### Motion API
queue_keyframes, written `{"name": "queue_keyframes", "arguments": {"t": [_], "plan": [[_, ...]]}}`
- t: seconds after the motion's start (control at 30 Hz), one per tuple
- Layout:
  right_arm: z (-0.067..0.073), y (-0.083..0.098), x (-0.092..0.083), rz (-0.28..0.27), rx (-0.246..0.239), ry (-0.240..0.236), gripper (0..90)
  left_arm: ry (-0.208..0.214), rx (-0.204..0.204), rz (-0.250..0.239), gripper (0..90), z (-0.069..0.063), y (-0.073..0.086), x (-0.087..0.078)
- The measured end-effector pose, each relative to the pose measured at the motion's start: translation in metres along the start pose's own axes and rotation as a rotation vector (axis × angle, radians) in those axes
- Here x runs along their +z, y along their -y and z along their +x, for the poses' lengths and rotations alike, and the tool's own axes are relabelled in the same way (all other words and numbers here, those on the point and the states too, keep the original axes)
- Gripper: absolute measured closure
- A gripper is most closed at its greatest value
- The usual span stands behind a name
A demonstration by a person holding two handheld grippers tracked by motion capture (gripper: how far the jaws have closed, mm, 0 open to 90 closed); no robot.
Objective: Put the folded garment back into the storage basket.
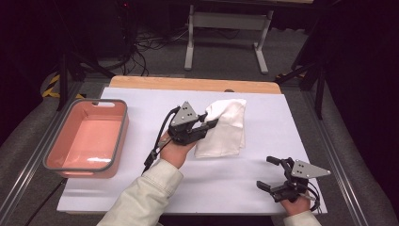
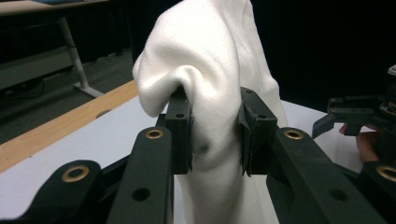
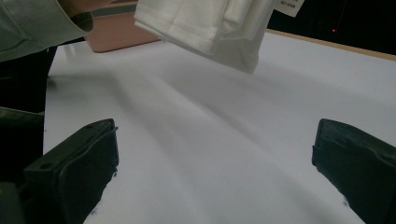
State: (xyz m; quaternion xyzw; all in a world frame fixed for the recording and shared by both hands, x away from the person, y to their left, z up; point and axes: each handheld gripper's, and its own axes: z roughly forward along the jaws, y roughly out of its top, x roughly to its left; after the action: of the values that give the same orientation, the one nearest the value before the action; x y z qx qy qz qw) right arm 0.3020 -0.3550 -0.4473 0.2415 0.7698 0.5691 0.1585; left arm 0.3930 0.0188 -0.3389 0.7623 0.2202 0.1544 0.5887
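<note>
**Left Hand-Held Gripper Pinching White Cloth Above Desk**

The left hand-held gripper (image 1: 207, 123) is clamped on a folded white cloth (image 1: 225, 129). In the left gripper view, both black pads (image 2: 180, 135) press into the fabric from opposite sides, and the cloth (image 2: 210, 70) bulges upward and over the left pad. The cloth sits near the middle of the desk (image 1: 263, 179), toward its far edge. In the right gripper view, the lower corner of the cloth (image 3: 210, 28) hangs clear of the white desk surface (image 3: 210, 154), with a shadow beneath it.

The right hand-held gripper (image 1: 272, 173) is positioned at the near right corner of the desk, well apart from the cloth. Its jaws are spread wide, with nothing between them; the right gripper view shows bare desk surface between the two jaws.

A pink tub (image 1: 70, 162) with a grey rim stands on the left side of the desk, well apart from the cloth. Its interior holds no items.
</note>
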Motion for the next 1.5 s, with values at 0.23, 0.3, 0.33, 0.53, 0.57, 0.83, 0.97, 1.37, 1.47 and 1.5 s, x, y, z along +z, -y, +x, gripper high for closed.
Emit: {"name": "queue_keyframes", "arguments": {"t": [0.23,0.3,0.33,0.53,0.57,0.83,0.97,1.37,1.47,1.5], "plan": [[0.000,0.000,0.000,-0.002,-0.001,0.001,1.2,-0.026,0.016,0.003,69.7,0.007,-0.002,-0.018],[0.000,0.000,0.000,0.000,-0.002,0.000,1.2,-0.030,0.013,0.005,69.7,0.009,-0.003,-0.025],[0.000,0.000,0.000,-0.002,0.000,0.002,1.2,-0.032,0.016,0.006,69.7,0.011,-0.003,-0.028],[0.000,0.000,0.000,0.002,-0.003,0.004,1.2,-0.055,0.015,0.007,69.7,0.017,-0.003,-0.046],[0.000,0.000,0.000,0.003,-0.003,0.005,1.2,-0.056,0.015,0.009,69.7,0.018,-0.003,-0.049],[0.000,0.000,0.000,0.003,-0.003,0.006,1.2,-0.082,0.015,0.025,69.7,0.025,-0.001,-0.067],[0.000,0.000,0.000,0.003,-0.005,0.005,1.2,-0.097,0.029,0.043,69.6,0.026,0.000,-0.078],[0.000,0.000,0.001,0.002,-0.002,0.008,1.2,-0.144,0.025,0.059,69.6,0.035,0.003,-0.106],[0.000,0.000,0.001,0.003,-0.002,0.006,1.2,-0.153,0.020,0.059,69.6,0.038,0.004,-0.114],[0.000,0.000,0.001,0.002,0.000,0.009,1.2,-0.155,0.017,0.063,69.6,0.040,0.006,-0.118]]}}
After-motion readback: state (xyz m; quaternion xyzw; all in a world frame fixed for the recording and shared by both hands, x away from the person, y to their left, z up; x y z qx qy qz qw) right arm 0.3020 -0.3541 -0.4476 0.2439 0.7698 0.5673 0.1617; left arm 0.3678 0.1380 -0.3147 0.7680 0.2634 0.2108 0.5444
